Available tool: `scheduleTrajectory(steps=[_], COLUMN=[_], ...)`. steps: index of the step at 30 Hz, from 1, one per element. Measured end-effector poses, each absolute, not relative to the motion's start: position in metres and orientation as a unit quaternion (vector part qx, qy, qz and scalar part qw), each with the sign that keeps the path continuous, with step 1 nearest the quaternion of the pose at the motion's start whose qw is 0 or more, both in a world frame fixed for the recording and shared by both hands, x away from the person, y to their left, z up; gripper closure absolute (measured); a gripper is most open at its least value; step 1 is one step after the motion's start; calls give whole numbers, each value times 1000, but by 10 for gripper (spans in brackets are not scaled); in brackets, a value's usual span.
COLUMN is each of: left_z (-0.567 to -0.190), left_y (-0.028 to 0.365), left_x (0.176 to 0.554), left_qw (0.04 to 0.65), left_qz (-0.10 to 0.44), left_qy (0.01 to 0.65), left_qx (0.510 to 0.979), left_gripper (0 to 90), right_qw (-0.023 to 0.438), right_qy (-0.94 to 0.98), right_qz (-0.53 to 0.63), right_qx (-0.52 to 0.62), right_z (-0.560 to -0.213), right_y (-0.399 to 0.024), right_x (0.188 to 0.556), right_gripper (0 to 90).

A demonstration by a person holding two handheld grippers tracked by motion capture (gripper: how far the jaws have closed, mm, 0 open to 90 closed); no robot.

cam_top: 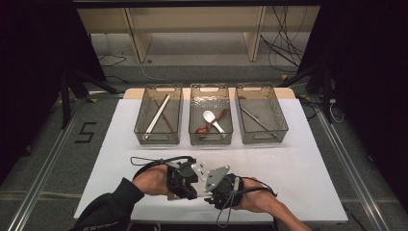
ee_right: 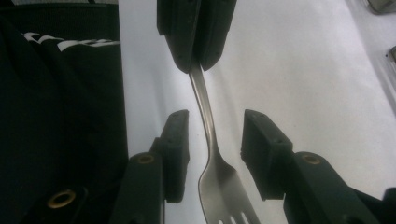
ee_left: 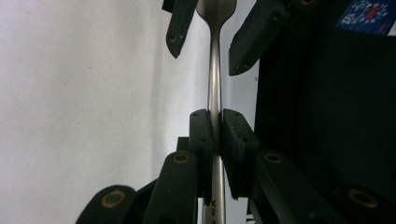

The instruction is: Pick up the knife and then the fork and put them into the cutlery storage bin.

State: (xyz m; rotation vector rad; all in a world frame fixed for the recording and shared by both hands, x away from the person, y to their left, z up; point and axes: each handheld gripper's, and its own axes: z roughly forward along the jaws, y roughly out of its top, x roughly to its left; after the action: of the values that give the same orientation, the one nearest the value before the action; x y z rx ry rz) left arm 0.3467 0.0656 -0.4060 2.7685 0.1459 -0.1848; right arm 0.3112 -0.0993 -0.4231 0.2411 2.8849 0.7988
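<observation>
A: How are the grippers seen from the high view?

B: They are met at about 6 o'clock on the white table, close to its near edge. The left gripper is held at the 9 o'clock side of the pair, the right gripper at the 3 o'clock side, and the two are pointed at each other, nearly touching.

A: What is held, and by which?

B: A metal fork is clamped by its handle between the left gripper's pads, which are pressed together on it. In the left gripper view the handle is run up toward 12 o'clock, where the fork's neck is flanked by the other gripper's jaws.

A: And the right gripper?

B: In the right gripper view its fingers are held apart, one at 9 o'clock and one at 3 o'clock of the fork. The neck is passed between them with a gap on each side, so it is not pressed by them. The tines are seen at 6 o'clock, the handle rising to 12 o'clock into the left gripper's closed pads.

A: What else is laid out?

B: Three clear bins are set in a row at 12 o'clock. Chopsticks are held in the left bin, two spoons in the middle bin, and a thin metal utensil in the right bin.
</observation>
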Motion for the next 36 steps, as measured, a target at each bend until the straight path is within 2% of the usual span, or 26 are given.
scheduleTrajectory(steps=[20,23,28,35,36], left_z=[-405,-408,-410,-413,-413], left_y=[67,65,64,67,67], left_x=[348,344,345,350,351], left_qw=[185,205,202,206,209], left_qz=[-76,-86,-96,-120,-121], left_qy=[57,84,83,84,85], left_qx=[978,971,971,967,967], left_gripper=[823,823,823,822,821], right_qw=[100,102,107,115,100], right_qy=[960,960,956,956,960], right_qz=[258,260,275,268,261], right_qx=[41,32,-7,-17,-7], right_z=[-429,-429,-429,-430,-430], right_y=[-98,-98,-97,-96,-98], right_x=[308,307,307,306,303], right_gripper=[739,765,844,866,867])
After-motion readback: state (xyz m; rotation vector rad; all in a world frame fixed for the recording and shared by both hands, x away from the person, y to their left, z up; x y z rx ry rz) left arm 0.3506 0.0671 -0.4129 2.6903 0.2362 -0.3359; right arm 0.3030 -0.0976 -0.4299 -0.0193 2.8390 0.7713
